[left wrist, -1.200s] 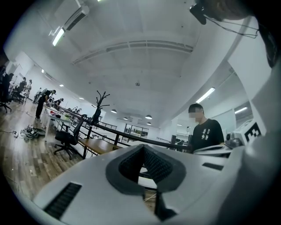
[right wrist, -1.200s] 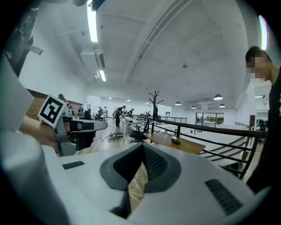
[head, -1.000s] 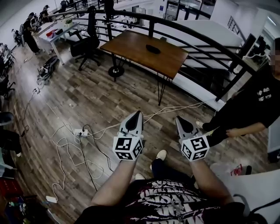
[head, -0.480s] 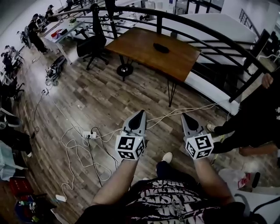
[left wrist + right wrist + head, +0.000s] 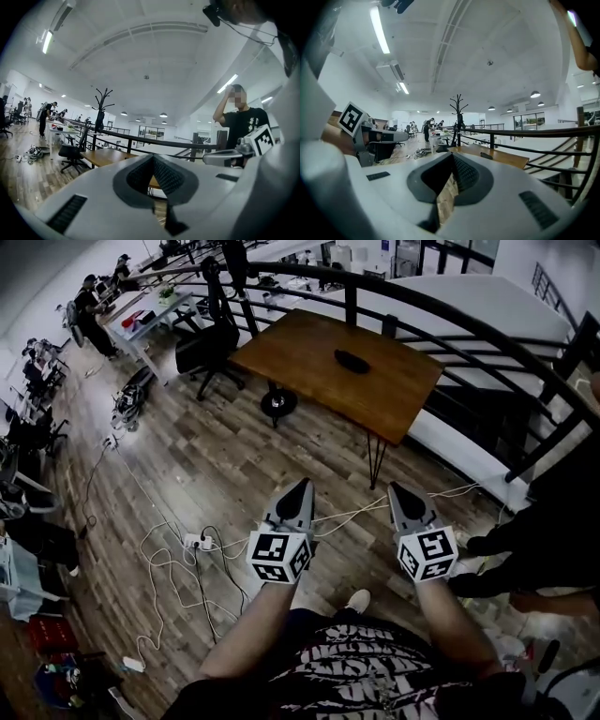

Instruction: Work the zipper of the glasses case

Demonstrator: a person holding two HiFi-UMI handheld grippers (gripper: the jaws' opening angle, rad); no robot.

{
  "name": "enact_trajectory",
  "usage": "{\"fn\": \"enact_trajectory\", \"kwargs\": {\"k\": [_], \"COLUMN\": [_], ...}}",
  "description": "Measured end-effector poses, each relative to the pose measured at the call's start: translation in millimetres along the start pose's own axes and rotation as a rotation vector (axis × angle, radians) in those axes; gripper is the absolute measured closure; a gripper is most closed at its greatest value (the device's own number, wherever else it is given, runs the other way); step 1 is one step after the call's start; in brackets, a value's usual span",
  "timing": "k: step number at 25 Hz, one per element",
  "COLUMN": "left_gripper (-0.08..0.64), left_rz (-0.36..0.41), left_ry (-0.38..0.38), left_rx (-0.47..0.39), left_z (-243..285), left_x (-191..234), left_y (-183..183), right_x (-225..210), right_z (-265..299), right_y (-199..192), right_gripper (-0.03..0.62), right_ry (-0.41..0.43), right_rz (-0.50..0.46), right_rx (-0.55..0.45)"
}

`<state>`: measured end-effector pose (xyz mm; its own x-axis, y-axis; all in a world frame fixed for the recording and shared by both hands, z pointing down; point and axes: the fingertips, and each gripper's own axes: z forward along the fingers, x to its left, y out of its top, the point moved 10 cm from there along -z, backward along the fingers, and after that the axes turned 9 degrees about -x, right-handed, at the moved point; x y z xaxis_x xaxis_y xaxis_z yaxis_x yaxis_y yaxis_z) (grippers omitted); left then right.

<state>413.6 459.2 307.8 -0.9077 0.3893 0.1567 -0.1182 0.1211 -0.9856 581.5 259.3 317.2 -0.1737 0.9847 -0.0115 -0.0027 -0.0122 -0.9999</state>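
While I hold both above the wood-plank floor, two grey plastic wedge-shaped grippers are listed: left gripper and right gripper, each with ribbed black pads pressed together at the tip and nothing between them. One dark oval glasses case lies on one brown rectangular wooden table, well ahead of both.

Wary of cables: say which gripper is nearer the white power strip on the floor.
Left. Left gripper hangs just right of the white power strip; right gripper farther right.
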Motion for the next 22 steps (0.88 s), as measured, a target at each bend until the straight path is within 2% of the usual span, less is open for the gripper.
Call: {"fn": "enact_trajectory", "kwargs": {"k": [7,11,15,22], "left_gripper": [0.561,0.561,0.561,0.561], "left_rz": [0.028,0.039,0.027,0.000], "left_ry": [0.023,0.020,0.021,-0.013], "left_rx": [0.010,0.013,0.024,0.030], "left_z": [46,67,100,176], "left_x": [7,20,50,122], "left_y": [5,-3,-19,-19], "right_x": [-33,-48,-65,-85], "right_z": [37,58,92,184], "right_y": [8,-6,-20,-17], "right_gripper": [0.594,0.594,0.594,0.594], "right_ry": [0.038,0.026,0.003,-0.047], "right_rz": [0.007,0.015,0.006,-0.005], "right_rx": [-0.018,0.003,0.026,0.057]}}
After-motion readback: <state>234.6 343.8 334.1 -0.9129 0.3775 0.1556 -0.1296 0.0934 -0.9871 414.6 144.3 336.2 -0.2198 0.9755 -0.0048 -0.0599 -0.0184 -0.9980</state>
